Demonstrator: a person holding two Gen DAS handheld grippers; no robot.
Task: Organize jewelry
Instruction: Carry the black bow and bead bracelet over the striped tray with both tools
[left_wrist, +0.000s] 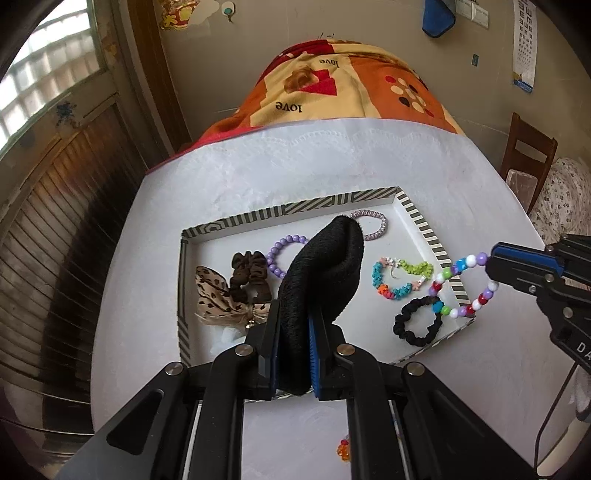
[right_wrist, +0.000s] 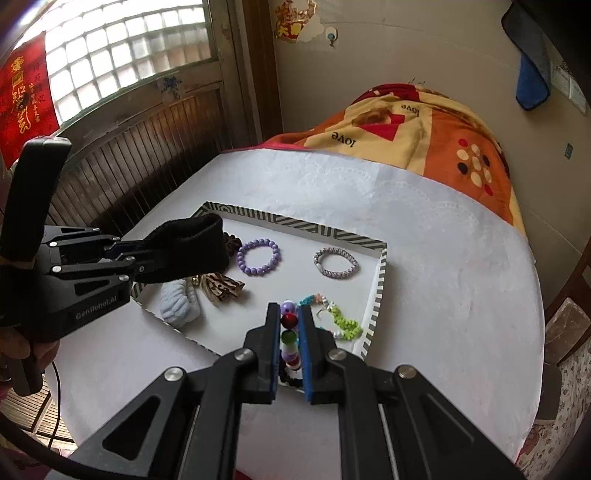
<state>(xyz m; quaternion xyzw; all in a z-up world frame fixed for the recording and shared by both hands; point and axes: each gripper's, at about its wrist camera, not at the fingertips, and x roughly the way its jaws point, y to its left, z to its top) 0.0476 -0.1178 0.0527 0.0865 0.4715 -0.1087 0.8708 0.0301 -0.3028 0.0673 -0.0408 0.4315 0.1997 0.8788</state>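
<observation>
A shallow striped-rim tray (left_wrist: 310, 207) (right_wrist: 376, 295) sits on the white table. My left gripper (left_wrist: 294, 332) (right_wrist: 138, 263) is shut on a black fabric headband (left_wrist: 325, 273) (right_wrist: 188, 246), held above the tray's left half. My right gripper (right_wrist: 289, 317) (left_wrist: 491, 264) is shut on a multicolour bead bracelet (left_wrist: 461, 291) (right_wrist: 290, 332), which hangs over the tray's right rim. In the tray lie a purple bead bracelet (right_wrist: 258, 256), a lilac braided bracelet (right_wrist: 336, 263), a colourful flower bracelet (left_wrist: 400, 277), a black scrunchie (left_wrist: 417, 323), a brown scrunchie (left_wrist: 248, 277), a leopard bow (left_wrist: 218, 299) and a pale scrunchie (right_wrist: 179, 303).
A small orange bead item (left_wrist: 343, 448) lies on the table near my left gripper. An orange patterned blanket (left_wrist: 351, 81) covers the far end beyond the table. A wooden chair (left_wrist: 528, 158) stands at the right. A wood-panelled wall with a window (right_wrist: 122, 62) is on the left.
</observation>
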